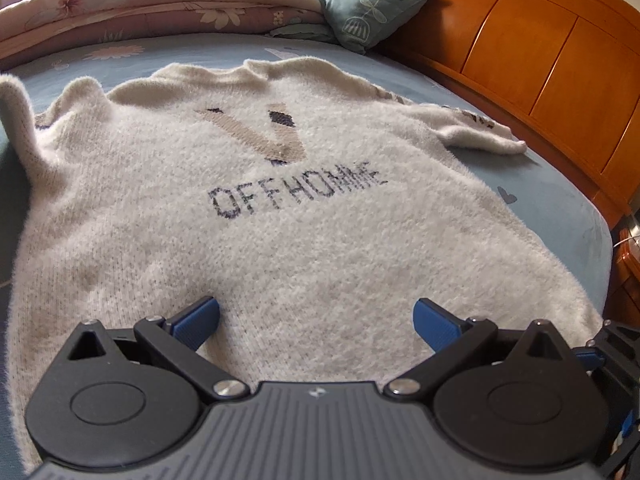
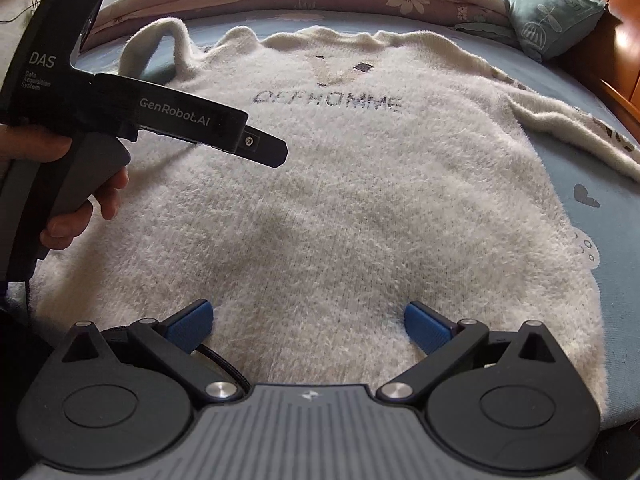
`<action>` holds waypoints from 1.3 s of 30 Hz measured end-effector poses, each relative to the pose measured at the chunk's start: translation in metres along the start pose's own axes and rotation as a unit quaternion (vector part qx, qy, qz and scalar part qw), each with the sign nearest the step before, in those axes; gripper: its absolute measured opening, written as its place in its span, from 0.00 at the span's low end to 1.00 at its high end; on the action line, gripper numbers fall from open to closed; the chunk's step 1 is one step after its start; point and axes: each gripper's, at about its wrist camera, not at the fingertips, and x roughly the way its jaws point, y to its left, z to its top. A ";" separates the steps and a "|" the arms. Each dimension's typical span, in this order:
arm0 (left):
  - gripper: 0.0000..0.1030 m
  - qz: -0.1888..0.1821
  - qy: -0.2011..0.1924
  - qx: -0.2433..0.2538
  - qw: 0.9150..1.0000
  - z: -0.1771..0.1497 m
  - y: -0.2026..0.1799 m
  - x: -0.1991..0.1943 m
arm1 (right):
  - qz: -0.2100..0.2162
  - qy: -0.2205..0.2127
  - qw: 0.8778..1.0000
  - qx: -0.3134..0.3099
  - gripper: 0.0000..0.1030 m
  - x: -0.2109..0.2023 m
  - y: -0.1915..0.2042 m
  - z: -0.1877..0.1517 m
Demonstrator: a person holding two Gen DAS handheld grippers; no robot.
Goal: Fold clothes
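Fuzzy cream sweater (image 1: 280, 208), "OFFHOMME" print up, spread flat ahead of and under both open jaws, unfolded.

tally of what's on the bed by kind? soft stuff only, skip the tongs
Sweater: 1 (cream, fuzzy, spread flat, lettering up)
Pillow: 1 (teal, by the wooden headboard)
Quilt: 1 (floral, bunched along the far edge)
Bed sheet: 1 (blue, under everything)
Total: 4

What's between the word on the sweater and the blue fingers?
Only plain fuzzy sweater. From the word down to the open left gripper, nothing else lies on it. The right wrist view shows the same before the right gripper.
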 end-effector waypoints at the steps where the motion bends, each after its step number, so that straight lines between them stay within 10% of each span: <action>1: 0.99 0.006 0.002 0.006 1.000 0.001 -0.002 0.001 | 0.002 0.001 1.000 0.003 1.00 -0.004 -0.003 -0.001; 6: 0.99 0.030 -0.001 0.021 0.999 0.002 -0.009 0.007 | -0.013 -0.055 0.997 0.056 1.00 -0.019 -0.036 0.008; 15: 0.99 0.003 -0.056 0.010 0.998 -0.014 0.003 0.001 | 0.011 -0.206 0.974 0.092 1.00 0.025 -0.116 0.125; 23: 0.99 0.014 -0.037 -0.021 0.999 0.002 0.003 -0.003 | 0.109 -0.140 0.961 0.211 1.00 0.103 -0.187 0.125; 31: 0.99 0.025 -0.062 0.060 0.996 0.121 -0.031 0.036 | 0.115 -0.148 0.974 0.130 1.00 0.099 -0.174 0.114; 39: 0.99 -0.066 -0.045 -0.030 0.996 0.260 -0.023 0.165 | 0.131 -0.139 0.977 0.096 1.00 0.099 -0.178 0.117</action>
